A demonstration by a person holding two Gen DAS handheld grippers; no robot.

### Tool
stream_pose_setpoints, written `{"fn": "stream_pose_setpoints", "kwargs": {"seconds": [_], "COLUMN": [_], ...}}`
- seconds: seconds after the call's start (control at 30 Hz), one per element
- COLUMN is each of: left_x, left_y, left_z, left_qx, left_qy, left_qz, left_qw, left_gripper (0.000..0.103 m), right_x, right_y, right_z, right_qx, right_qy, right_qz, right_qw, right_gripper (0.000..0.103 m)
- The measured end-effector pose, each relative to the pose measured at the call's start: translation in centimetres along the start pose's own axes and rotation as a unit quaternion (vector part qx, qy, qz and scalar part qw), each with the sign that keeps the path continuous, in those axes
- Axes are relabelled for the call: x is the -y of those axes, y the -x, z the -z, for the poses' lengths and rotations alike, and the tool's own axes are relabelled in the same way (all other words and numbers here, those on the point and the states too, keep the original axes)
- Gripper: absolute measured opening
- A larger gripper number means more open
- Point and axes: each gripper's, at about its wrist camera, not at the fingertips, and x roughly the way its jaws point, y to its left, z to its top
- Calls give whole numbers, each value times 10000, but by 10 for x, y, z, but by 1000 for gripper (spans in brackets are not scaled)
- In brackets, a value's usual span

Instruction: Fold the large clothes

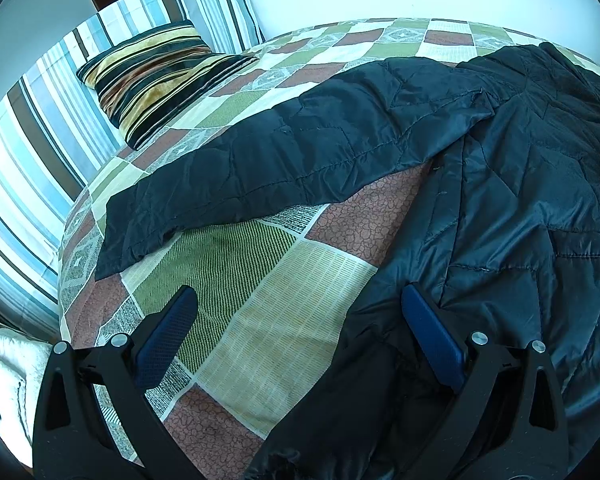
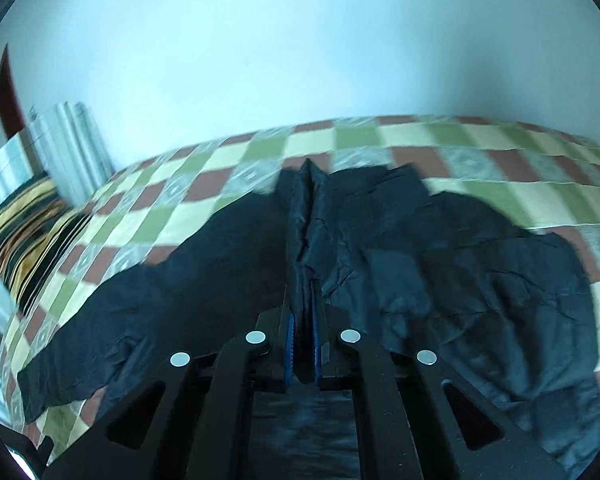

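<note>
A black quilted jacket (image 1: 500, 168) lies spread on the bed, one sleeve (image 1: 260, 160) stretched out to the left. My left gripper (image 1: 300, 304) stands open just above the bedspread beside the jacket's near edge, and its right finger (image 1: 432, 332) rests against the dark cloth. In the right wrist view the same jacket (image 2: 440, 260) spreads over the bed, blurred by motion. My right gripper (image 2: 304, 300) is shut on a fold of the jacket's black cloth (image 2: 304, 220), which rises as a ridge straight ahead of the blue pads.
The bed carries a checked bedspread (image 1: 260, 288) in green, cream and brown. A striped cushion (image 1: 156, 76) and blue striped pillows (image 1: 40, 128) sit at the head on the left. A pale wall (image 2: 300, 40) runs behind the bed.
</note>
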Motion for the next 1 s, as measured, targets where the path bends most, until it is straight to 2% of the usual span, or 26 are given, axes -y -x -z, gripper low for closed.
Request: {"fn": "stream_pose_setpoints", "kwargs": {"seconds": [0.13, 0.3, 0.5, 0.57, 0.63, 0.67, 0.7, 0.83, 0.93, 1.0], "left_x": [0, -1, 0, 0, 1, 1, 1, 1, 1, 1], "left_y": [-1, -2, -2, -2, -2, -2, -2, -2, -1, -1], "left_z": [0, 0, 0, 0, -1, 0, 0, 0, 0, 1], "left_qx": [-11, -21, -11, -8, -7, -8, -6, -3, 3, 16], "left_qy": [18, 25, -8, -2, 0, -7, -10, -14, -30, -41], "left_qz": [29, 46, 3, 7, 7, 0, -3, -8, -29, -48], "left_qw": [10000, 10000, 10000, 10000, 10000, 10000, 10000, 10000, 10000, 10000], "left_gripper": [101, 101, 101, 101, 101, 101, 101, 101, 101, 101], "right_x": [-32, -48, -57, -58, -54, -50, -46, -7, 53, 96], "right_y": [-26, -59, -72, -67, -56, -45, -36, 14, 38, 41], "right_z": [13, 41, 52, 51, 48, 47, 46, 36, 23, 16], "right_qx": [-429, -1100, -1284, -1272, -1270, -1255, -1185, -680, -322, -256], "right_qy": [309, 464, 562, 636, 529, 460, 437, 341, 37, -239], "right_qz": [-143, -292, -348, -445, -661, -835, -908, -767, -120, 434], "right_qw": [9985, 9924, 9895, 9888, 9883, 9875, 9878, 9942, 9994, 9984], "right_gripper": [6, 6, 8, 14, 26, 39, 45, 45, 42, 30]}}
